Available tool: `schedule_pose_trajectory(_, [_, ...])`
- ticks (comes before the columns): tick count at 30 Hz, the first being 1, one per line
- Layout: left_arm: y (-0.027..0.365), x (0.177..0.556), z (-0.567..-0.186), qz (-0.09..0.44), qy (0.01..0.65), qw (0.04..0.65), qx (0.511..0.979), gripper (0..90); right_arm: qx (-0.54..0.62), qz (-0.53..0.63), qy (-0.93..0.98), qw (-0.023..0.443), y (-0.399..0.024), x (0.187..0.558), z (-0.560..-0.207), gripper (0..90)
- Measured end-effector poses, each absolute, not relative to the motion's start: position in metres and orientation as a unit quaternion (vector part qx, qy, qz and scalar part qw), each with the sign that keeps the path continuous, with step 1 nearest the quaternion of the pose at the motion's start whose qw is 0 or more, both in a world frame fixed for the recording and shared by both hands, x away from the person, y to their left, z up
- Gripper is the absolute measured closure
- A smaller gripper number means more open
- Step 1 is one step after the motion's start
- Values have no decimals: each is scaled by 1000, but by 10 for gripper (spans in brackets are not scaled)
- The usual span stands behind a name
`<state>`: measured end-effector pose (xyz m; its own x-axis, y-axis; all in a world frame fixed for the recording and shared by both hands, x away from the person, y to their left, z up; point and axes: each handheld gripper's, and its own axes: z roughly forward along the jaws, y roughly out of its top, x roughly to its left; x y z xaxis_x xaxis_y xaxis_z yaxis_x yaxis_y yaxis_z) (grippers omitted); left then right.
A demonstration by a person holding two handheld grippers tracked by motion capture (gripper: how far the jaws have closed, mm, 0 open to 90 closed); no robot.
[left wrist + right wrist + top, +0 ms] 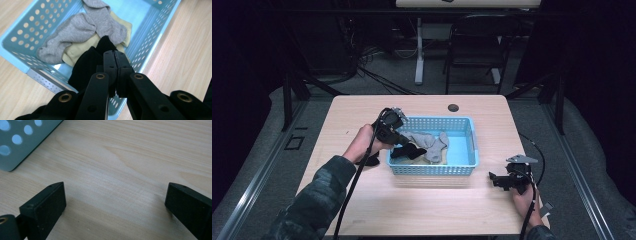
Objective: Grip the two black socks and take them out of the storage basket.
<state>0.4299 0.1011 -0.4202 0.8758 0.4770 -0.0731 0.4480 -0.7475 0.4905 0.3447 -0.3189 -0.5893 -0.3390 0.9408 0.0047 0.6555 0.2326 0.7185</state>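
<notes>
Already the grey sock (72, 30) and yellow sock (75, 51) lie in the blue basket (22, 32) beyond the left gripper (115, 72), clamped on the black sock (86, 67) draped over its rim, while the right gripper (115, 202) gapes idle.

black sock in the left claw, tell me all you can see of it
The black sock is soft, dark knit cloth, limp and folded. The left claw is shut on it, pinching it over the near left corner of the blue basket. It drapes over the basket rim, its far end touching the grey sock and the yellow sock inside.
</notes>
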Motion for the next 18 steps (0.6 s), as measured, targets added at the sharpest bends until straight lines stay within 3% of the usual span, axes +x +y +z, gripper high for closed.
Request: schedule_pose_trajectory(18, [97,435,-381,54,236,266,933,892,530,318,754,222,-319,344,-589,29])
